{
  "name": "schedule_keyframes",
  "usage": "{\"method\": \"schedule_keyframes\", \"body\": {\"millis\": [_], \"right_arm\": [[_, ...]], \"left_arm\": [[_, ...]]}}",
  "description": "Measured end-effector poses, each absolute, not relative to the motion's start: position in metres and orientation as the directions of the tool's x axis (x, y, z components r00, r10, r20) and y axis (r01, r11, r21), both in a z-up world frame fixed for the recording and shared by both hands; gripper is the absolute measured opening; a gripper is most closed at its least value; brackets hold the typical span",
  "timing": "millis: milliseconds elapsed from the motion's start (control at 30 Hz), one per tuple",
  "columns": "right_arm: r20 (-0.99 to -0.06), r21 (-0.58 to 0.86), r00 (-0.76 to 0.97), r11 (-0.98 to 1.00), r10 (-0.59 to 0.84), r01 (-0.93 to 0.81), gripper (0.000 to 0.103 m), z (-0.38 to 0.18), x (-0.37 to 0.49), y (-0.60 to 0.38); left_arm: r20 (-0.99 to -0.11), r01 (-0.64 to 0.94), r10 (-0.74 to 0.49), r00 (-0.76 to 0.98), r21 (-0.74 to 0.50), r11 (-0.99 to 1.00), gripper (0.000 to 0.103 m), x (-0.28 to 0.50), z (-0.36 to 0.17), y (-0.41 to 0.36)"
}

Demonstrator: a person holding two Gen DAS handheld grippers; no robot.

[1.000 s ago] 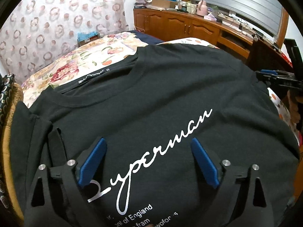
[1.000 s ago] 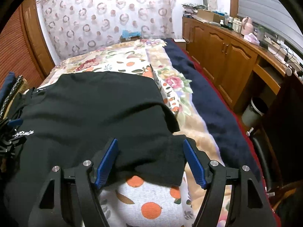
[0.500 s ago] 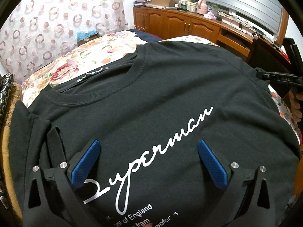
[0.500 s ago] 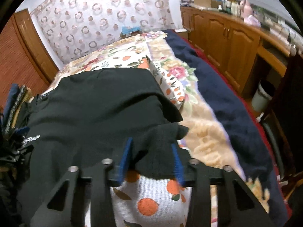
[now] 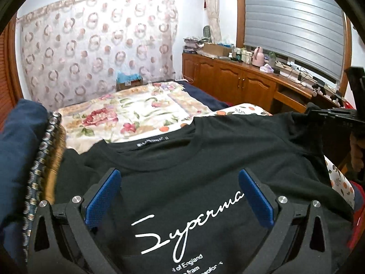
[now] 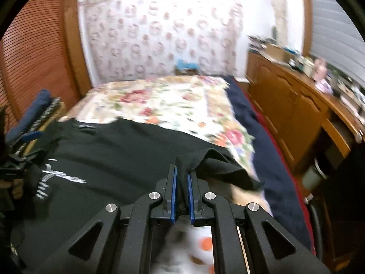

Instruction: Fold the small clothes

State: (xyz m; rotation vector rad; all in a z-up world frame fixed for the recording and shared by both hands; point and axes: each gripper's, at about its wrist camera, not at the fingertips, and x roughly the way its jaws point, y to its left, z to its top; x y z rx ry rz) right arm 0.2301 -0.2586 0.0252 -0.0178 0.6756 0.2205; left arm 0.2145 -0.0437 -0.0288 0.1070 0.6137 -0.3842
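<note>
A black T-shirt is spread front-up across a bed covered by a floral blanket. White script lettering is printed on the chest, and the collar label is turned toward the far end of the bed.

The left gripper is held above the chest of the shirt with its two blue pads spread wide apart; nothing is gripped between them, and the lettering is seen in the gap. Whether the fingertips touch the fabric cannot be told.

The right gripper is pressed together on a bunched fold of the shirt's sleeve at the shirt's right edge. The pinched fabric is raised above the blanket, and the loose sleeve end hangs to the right of the pads. In the left wrist view, the right gripper is seen at the far shoulder of the shirt.

A wooden cabinet along the wall carries a cardboard box and small bottles; what the box holds cannot be told.

Compared with one second earlier, the right gripper has gone from spread around the sleeve to clamped on it, and the sleeve has been lifted. The left gripper remains spread, now nearer the collar.
</note>
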Motion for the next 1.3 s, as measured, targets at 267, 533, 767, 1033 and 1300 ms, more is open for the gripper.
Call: {"method": "schedule_keyframes", "body": {"millis": [267, 533, 767, 1033, 1300], "right_arm": [[-0.677, 0.076, 0.664, 0.927, 0.318, -0.367, 0.018, 0.002, 0.229, -0.210], [-0.715, 0.037, 0.636, 0.923, 0.291, -0.382, 0.048, 0.001, 0.243, -0.211], [-0.706, 0.009, 0.678, 0.961, 0.202, -0.278, 0.049, 0.009, 0.243, -0.221], [-0.755, 0.113, 0.637, 0.988, 0.155, -0.106, 0.049, -0.026, 0.283, -0.254], [-0.737, 0.175, 0.619, 0.962, 0.270, -0.211, 0.003, -0.018, 0.293, -0.234]], "left_arm": [[-0.566, 0.396, -0.355, 0.744, -0.054, 0.917, 0.103, 0.211, -0.026, -0.033], [-0.571, 0.399, -0.361, 0.738, -0.062, 0.915, 0.103, 0.211, -0.030, -0.031], [-0.571, 0.397, -0.355, 0.740, -0.055, 0.916, 0.103, 0.210, -0.031, -0.030], [-0.575, 0.395, -0.353, 0.738, -0.056, 0.917, 0.103, 0.210, -0.034, -0.028], [-0.579, 0.387, -0.343, 0.740, -0.051, 0.921, 0.103, 0.212, -0.039, -0.025]]}}
